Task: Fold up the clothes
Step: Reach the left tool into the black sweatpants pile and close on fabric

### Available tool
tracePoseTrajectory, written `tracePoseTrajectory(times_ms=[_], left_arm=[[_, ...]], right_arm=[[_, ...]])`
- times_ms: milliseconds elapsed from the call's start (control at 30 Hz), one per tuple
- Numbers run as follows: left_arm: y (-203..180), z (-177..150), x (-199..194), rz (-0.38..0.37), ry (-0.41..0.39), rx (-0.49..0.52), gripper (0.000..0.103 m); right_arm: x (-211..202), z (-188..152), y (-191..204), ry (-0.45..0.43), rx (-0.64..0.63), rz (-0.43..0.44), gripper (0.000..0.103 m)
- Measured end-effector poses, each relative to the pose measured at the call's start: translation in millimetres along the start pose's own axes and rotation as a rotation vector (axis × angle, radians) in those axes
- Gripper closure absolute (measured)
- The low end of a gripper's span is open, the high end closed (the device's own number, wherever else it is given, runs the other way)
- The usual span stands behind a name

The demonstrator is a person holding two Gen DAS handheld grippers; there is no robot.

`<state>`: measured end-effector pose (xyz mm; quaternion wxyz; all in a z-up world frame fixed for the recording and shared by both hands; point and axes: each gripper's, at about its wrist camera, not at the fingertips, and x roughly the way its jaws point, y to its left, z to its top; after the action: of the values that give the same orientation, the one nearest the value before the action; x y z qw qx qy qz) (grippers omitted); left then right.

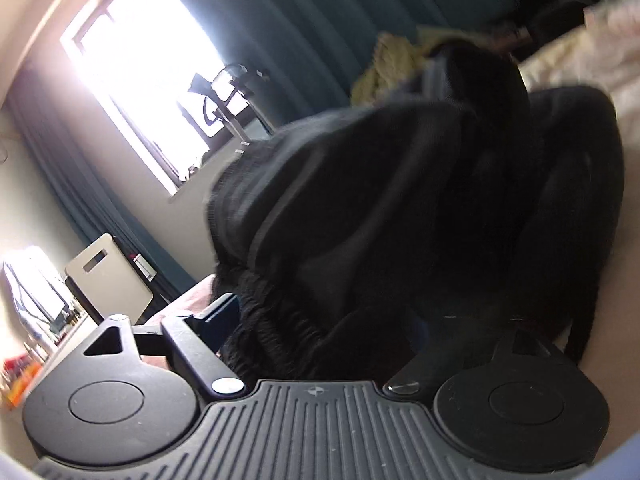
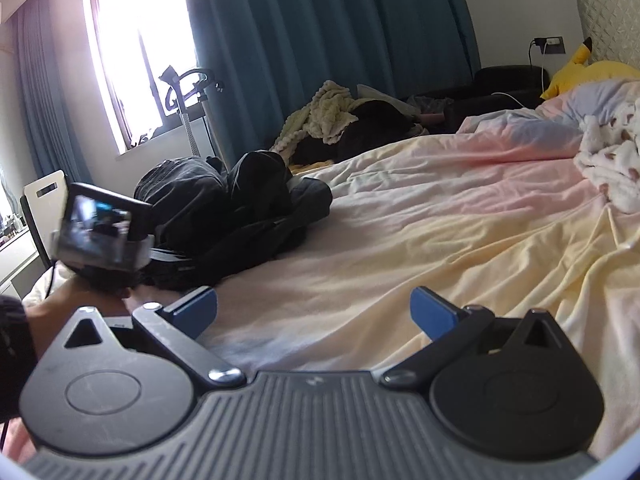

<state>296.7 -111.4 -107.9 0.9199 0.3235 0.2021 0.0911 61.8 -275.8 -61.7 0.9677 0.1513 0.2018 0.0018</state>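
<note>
The right gripper [image 2: 314, 312] hangs low over the pastel bedsheet [image 2: 440, 216] with its blue-padded fingers [image 2: 434, 312] spread wide and nothing between them. To its left, the left gripper [image 1: 320, 332] is buried in a dark garment [image 1: 400, 208]; only one blue pad [image 1: 218, 318] shows at the gathered waistband, so whether it is clamped cannot be told. That black clothing [image 2: 224, 216] lies bunched at the bed's left edge. Beyond it sit a cream knitted blanket [image 2: 320, 116], teal curtains [image 2: 320, 32], and a yellow plush toy [image 2: 580, 68] near the headboard.
</note>
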Motion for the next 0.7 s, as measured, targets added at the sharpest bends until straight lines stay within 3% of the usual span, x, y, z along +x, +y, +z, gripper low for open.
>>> tracePoseTrajectory(times_ms=[33,100,133,167,200,300,700], left_arm=[[-3,3,2,0.008,0.005,0.01,0.029],[-8,9,5,0.018,0.014,0.021,0.058],[-1,12,1,0.001,0.014,-0.013,0.063],[6,15,-2,-0.014,0.014,-0.044,0.082],[12,17,-7,-0.018,0.016,-0.066,0.087],[43,21,-27,-0.026,0.024,-0.138,0.093],[199,11,-139,0.001,-0.064,-0.29,0.094]], right_arm=[[1,-1,-2,-0.001,0.005,0.002,0.0],[6,-1,-7,0.011,0.024,-0.002,0.0],[7,-2,-9,0.012,0.033,-0.008,0.0],[9,-2,-12,0.013,0.042,-0.015,0.0],[9,-2,-13,0.012,0.047,-0.022,0.0],[5,-1,-10,-0.019,0.02,-0.034,0.0],[-25,0,12,-0.111,-0.1,-0.039,0.0]])
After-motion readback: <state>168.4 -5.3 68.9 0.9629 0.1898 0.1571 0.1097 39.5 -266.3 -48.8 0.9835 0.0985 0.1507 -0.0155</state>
